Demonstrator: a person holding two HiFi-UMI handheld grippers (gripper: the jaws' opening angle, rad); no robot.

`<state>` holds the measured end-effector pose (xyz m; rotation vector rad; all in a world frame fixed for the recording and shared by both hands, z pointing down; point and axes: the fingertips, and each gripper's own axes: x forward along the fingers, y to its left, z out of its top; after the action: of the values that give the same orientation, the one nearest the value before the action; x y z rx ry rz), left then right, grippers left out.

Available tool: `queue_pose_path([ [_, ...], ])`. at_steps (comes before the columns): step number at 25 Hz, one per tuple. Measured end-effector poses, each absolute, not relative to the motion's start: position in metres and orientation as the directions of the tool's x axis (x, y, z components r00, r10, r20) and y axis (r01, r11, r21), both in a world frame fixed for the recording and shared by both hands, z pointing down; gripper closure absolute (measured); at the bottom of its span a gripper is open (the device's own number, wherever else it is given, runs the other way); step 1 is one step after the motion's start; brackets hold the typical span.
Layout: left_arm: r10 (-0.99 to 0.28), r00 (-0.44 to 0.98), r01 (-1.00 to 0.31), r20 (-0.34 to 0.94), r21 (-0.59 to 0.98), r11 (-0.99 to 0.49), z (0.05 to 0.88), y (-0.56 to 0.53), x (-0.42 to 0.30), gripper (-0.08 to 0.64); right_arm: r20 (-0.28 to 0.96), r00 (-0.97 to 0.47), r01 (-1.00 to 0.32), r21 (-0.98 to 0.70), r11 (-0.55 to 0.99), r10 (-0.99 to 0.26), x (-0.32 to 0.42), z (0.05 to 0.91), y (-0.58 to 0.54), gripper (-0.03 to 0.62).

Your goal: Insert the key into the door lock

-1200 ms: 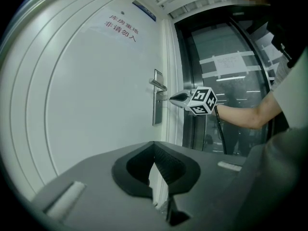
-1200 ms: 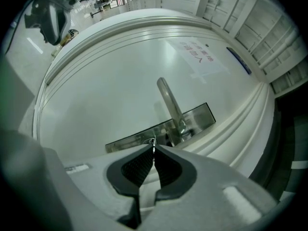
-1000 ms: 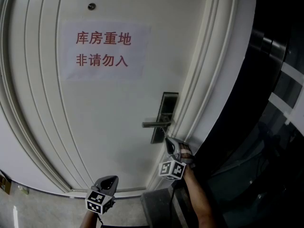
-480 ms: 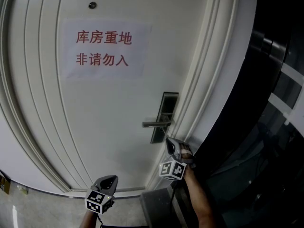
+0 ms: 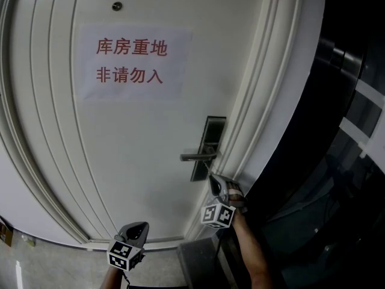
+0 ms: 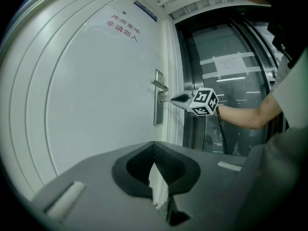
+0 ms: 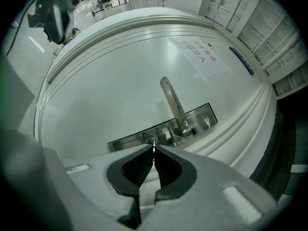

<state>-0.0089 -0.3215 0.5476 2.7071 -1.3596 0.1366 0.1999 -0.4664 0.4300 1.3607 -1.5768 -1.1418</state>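
Observation:
A white door point(image 5: 138, 137) carries a dark metal lock plate point(image 5: 209, 146) with a lever handle point(image 5: 195, 156). My right gripper point(image 5: 212, 177) is level at the plate's lower end, shut on a thin key point(image 7: 153, 148). In the right gripper view the key's tip sits at the round keyhole point(image 7: 153, 140) on the lock plate point(image 7: 130, 139), below the handle point(image 7: 172, 102). How deep the key sits I cannot tell. My left gripper point(image 5: 145, 225) hangs lower and to the left, away from the door, shut on nothing. From the left gripper view, the right gripper point(image 6: 174, 98) is against the plate point(image 6: 158, 100).
A paper sign point(image 5: 132, 62) with red characters is stuck high on the door. Ribbed white frame moulding point(image 5: 264, 101) runs just right of the lock. Beyond it stands a dark glass door point(image 5: 337, 131). A person's forearm point(image 6: 240, 115) reaches in behind the right gripper.

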Motion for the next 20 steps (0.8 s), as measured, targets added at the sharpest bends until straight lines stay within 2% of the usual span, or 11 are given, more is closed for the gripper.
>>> queue_pose_path([
  [15, -0.796, 0.592, -0.806, 0.129, 0.067, -0.588, 0.5473, -0.325, -0.0139, 0.557, 0.004, -0.131, -0.301, 0.953, 0.044, -0.991, 0.2005, 0.4329, -0.4748, 0.581],
  [20, -0.796, 0.592, -0.806, 0.13, 0.066, -0.589, 0.5486, -0.3283, -0.0134, 0.557, -0.005, -0.123, -0.233, 0.972, 0.024, -0.992, 0.2009, 0.4332, -0.4765, 0.581],
])
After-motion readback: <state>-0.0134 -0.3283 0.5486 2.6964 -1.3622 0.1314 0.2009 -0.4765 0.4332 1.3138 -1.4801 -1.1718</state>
